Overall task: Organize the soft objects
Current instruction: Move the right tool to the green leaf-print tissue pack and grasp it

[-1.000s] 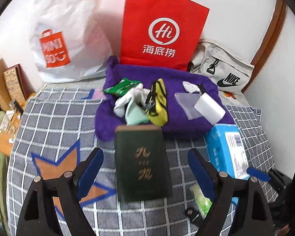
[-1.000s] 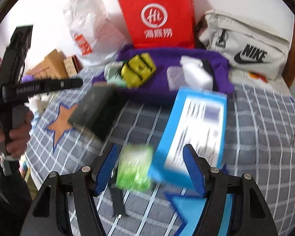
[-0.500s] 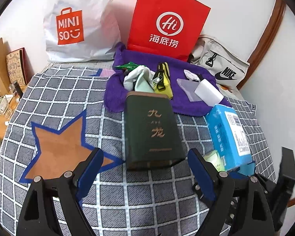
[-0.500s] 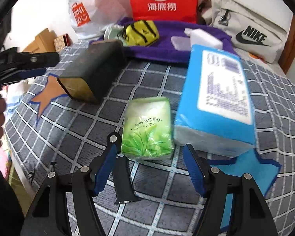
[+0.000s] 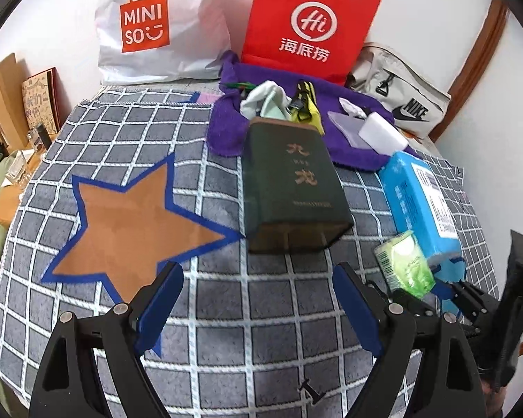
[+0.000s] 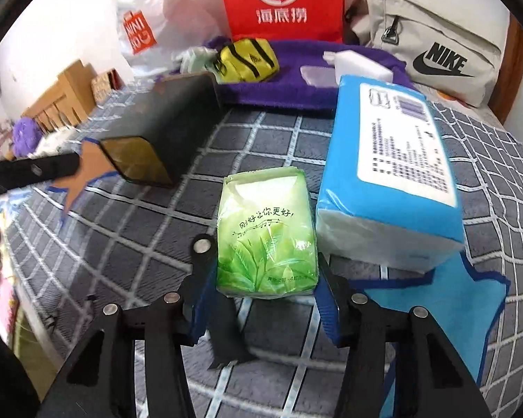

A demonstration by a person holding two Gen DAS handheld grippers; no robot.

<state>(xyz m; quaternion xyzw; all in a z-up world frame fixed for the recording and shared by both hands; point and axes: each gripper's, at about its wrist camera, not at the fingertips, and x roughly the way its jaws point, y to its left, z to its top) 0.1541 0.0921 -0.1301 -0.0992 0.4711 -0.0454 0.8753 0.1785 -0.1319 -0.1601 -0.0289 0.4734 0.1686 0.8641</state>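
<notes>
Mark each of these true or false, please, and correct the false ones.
1. The green tissue pack lies between the fingers of the right gripper. True; the jaws are closing on it.
2. The left gripper is holding the dark green box. False: its jaws are open and empty, the box lies ahead of them.
3. The blue tissue pack lies beside the green tissue pack. True.
4. The red paper bag lies flat on the purple towel. False: it stands upright behind the towel.
5. The yellow pouch rests on the orange star. False: it is on the purple towel.
</notes>
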